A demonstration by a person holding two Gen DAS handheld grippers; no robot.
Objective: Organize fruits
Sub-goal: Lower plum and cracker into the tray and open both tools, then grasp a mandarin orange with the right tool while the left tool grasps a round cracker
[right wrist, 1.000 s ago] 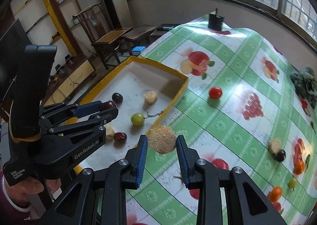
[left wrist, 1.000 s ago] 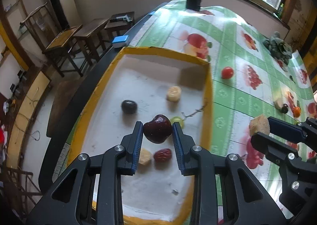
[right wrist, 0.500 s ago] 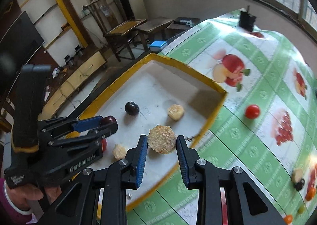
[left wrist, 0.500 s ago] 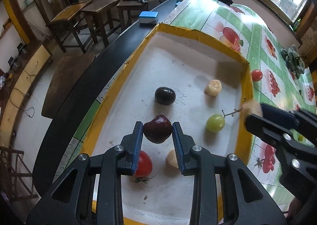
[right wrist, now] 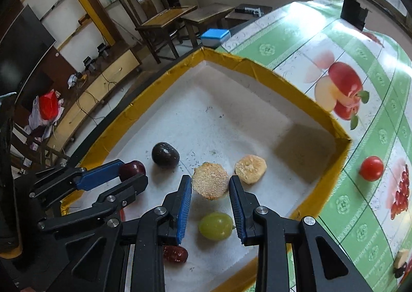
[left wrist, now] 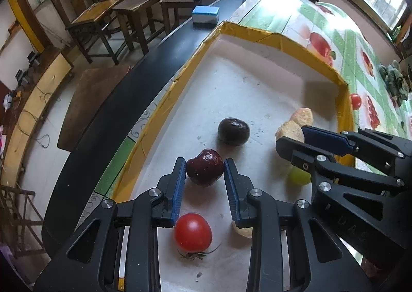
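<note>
- Left gripper (left wrist: pixel 204 171): clamped on a dark red glossy cherry (left wrist: pixel 205 167), above the white floor of the yellow-rimmed tray (left wrist: pixel 283 44).
- Right gripper (right wrist: pixel 210 186): closed on a round tan sugared fruit slice (right wrist: pixel 210 180), over the tray's near right part.
- Lying in the tray: dark purple plum (left wrist: pixel 233 131), red tomato (left wrist: pixel 193 231), green grape (right wrist: pixel 215 226), pale dried ring slice (right wrist: pixel 250 169).
- Right of the tray, on the green fruit-print tablecloth (right wrist: pixel 296 37): another small red tomato (right wrist: pixel 371 168).

- Glossy dark cherry (left wrist: pixel 204 167), skin shining, pinched between ribbed blue pads (left wrist: pixel 178 190) that look rubbery.
- Rough, grainy tan slice (right wrist: pixel 210 183), sugary-looking crust, matt.
- Tray (right wrist: pixel 270 74): chalky white matt floor, shiny yellow tape on the rim.
- Smooth red tomato (left wrist: pixel 193 232), slick shine.
- Tablecloth (right wrist: pixel 288 42) looks like wipe-clean plastic, glaring in the light.
- Chair (right wrist: pixel 157 17): polished wood.
</note>
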